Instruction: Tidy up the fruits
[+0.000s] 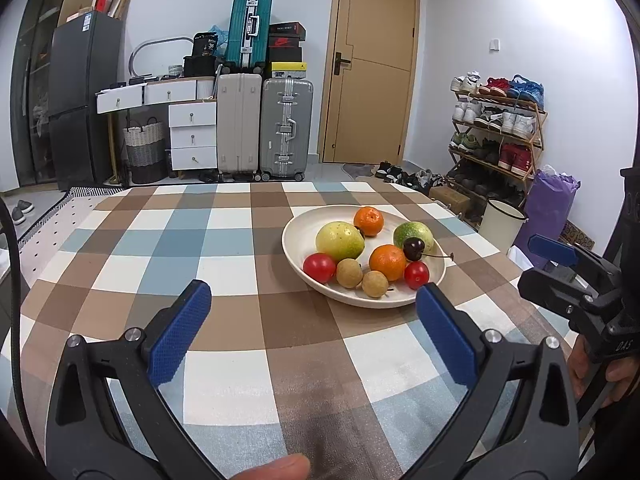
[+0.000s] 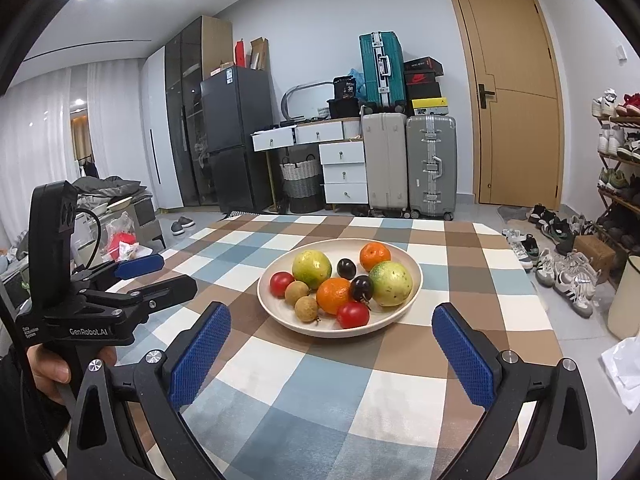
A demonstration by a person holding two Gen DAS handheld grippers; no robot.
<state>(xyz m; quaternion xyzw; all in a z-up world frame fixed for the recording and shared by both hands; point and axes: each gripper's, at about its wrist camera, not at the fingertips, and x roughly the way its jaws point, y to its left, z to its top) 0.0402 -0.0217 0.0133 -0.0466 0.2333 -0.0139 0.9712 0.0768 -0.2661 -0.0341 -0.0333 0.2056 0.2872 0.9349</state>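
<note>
Fruit fills a cream plate (image 2: pixel 408 304) resting on the checked cloth of the desk (image 2: pixel 360 392), toward its far right portion as seen from the left wrist. Two yellow-green guavas (image 2: pixel 311 269) (image 2: pixel 390 283), two oranges (image 2: pixel 375 256) (image 2: pixel 333 295), two red tomatoes (image 2: pixel 282 283) (image 2: pixel 353 315), two tan longans (image 2: pixel 297 293) (image 2: pixel 307 309) and two dark cherries (image 2: pixel 346 268) (image 2: pixel 362 287) lie packed together, most touching a neighbour. From the left wrist the far cherry is almost wholly hidden behind the larger guava (image 1: pixel 340 241), only a dark sliver showing; the near cherry (image 1: pixel 413 249) trails a thin stem. Whether the near cherry rests on the orange or merely against it cannot be told.

Left hand-held gripper (image 1: pixel 314 300): blue-padded fingers spread wide, nothing between them, hovering short of the plate's near rim (image 1: pixel 360 300); its right fingertip overlaps the rim in the picture. A fingertip of the holder intrudes at the bottom edge. Right hand-held gripper (image 2: pixel 332 326): fingers likewise well apart and empty, framing the plate from the near side. Each device appears at the margin of the other's view, cropped by the fisheye border, the holding hands partly visible.
</note>
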